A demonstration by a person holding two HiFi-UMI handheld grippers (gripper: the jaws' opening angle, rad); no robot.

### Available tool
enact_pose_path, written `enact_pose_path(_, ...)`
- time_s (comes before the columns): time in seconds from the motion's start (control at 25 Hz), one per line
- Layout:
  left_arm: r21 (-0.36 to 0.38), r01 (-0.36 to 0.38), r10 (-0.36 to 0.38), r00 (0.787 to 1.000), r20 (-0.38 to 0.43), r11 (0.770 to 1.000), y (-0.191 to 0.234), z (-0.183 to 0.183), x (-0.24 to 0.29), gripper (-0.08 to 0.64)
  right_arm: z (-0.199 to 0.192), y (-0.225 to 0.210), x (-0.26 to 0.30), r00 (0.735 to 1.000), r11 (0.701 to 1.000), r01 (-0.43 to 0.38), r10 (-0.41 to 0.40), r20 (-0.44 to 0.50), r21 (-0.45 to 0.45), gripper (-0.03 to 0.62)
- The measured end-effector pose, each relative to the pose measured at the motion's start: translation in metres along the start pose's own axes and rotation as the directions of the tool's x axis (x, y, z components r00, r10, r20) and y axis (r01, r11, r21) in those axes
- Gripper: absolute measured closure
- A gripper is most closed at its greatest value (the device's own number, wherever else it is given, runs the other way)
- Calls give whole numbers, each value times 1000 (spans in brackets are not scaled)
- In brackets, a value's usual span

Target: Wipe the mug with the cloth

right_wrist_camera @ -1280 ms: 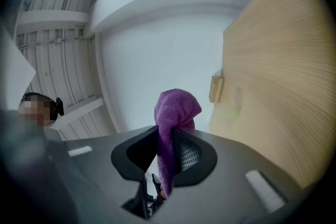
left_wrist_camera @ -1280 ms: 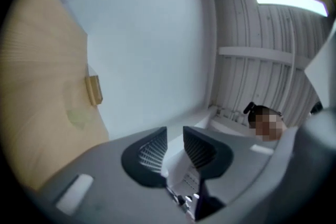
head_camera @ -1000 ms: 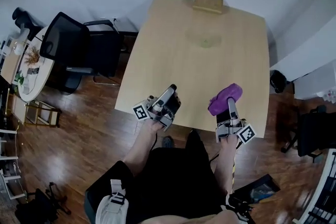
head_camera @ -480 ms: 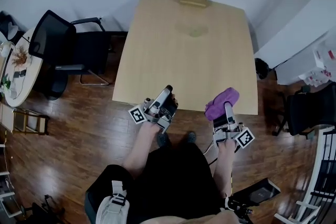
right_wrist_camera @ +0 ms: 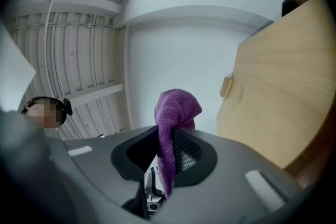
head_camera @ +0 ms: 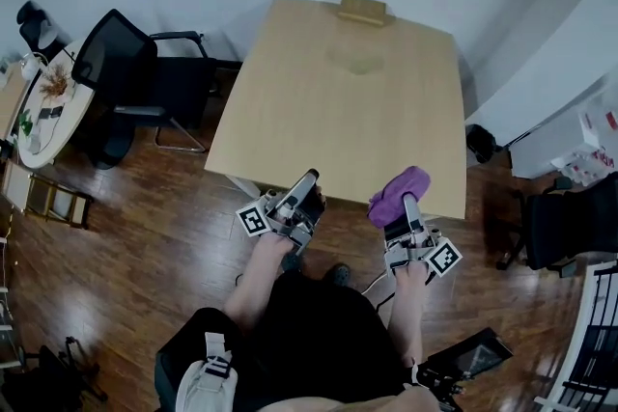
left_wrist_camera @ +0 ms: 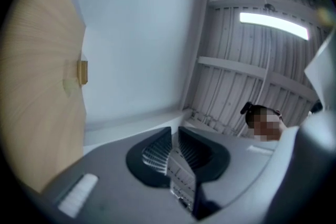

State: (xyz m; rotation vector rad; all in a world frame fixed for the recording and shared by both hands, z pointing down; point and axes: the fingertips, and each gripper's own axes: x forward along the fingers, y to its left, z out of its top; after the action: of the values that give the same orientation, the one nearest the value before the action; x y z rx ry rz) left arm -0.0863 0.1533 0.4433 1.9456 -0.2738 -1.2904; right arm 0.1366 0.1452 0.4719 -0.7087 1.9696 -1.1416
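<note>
No mug shows in any view. My right gripper [head_camera: 410, 200] [right_wrist_camera: 168, 131] is shut on a purple cloth [head_camera: 396, 190] [right_wrist_camera: 177, 107], which bunches up above the jaws, level with the near edge of the light wooden table [head_camera: 338, 130] [right_wrist_camera: 283, 92]. My left gripper [head_camera: 310, 178] [left_wrist_camera: 175, 131] hangs just off that same edge, over the floor. Its jaws have just been closing; a narrow gap stays between the ribbed pads and nothing is in it. Both grippers point upward, toward the wall and ceiling.
A small wooden block [head_camera: 362, 10] sits at the table's far edge, with a faint greenish mark [head_camera: 359, 63] in front of it. A black office chair [head_camera: 135, 82] and a cluttered round table [head_camera: 43, 106] stand left. Another dark chair [head_camera: 570, 227] stands right.
Both grippers have drawn back from over the table's near edge toward the person, the cloth still in the right one. The head view has shifted a little.
</note>
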Motion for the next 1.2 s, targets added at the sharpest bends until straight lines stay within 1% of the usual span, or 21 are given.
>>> enact_pose_path(0.16, 29, -38, 38, 999, -14, 999, -7, -40, 0, 522, 8, -1, -21, 999, 998, -34, 35, -17, 57, 531)
enact_pose_path(0.24, 51, -58, 59, 998, -6, 997, -13, -52, -4, 524, 8, -2, -31, 998, 995, -52, 54, -25, 85, 531)
enact_pose_path(0.36, 85, -76, 76, 997, 11, 993, -26, -60, -10, 526, 6, -7, -39, 997, 992, -56, 61, -41, 109, 531)
enact_pose_path(0.48, 101, -98, 96, 995, 20, 990, -35, -45, -18, 528, -6, -4, -22, 997, 990, -62, 69, -46, 128, 531)
enact_pose_path(0.56, 111, -92, 90, 996, 21, 990, -39, -32, -15, 529, -10, 1, -6, 995, 990, -76, 83, -54, 123, 531)
enact_pose_path(0.72, 136, -65, 67, 998, -11, 989, -38, -42, -4, 535, -2, 3, -12, 994, 991, -79, 86, -60, 104, 531)
enact_pose_path(0.88, 146, -55, 63, 997, -50, 988, -38, -27, 2, 538, -11, 7, 10, 994, 993, -90, 94, -56, 76, 531)
enact_pose_path(0.96, 141, -60, 69, 996, -59, 988, -37, -28, 2, 539, -12, 10, 11, 994, 993, -94, 97, -55, 68, 531)
enact_pose_path(1.08, 147, -73, 85, 993, -79, 986, -39, -30, 0, 543, -13, 21, 12, 989, 990, -134, 137, -52, 49, 531)
enact_pose_path(1.2, 169, -62, 76, 994, -73, 984, -43, -23, -1, 545, -15, 25, 25, 985, 986, -158, 161, -69, 42, 531)
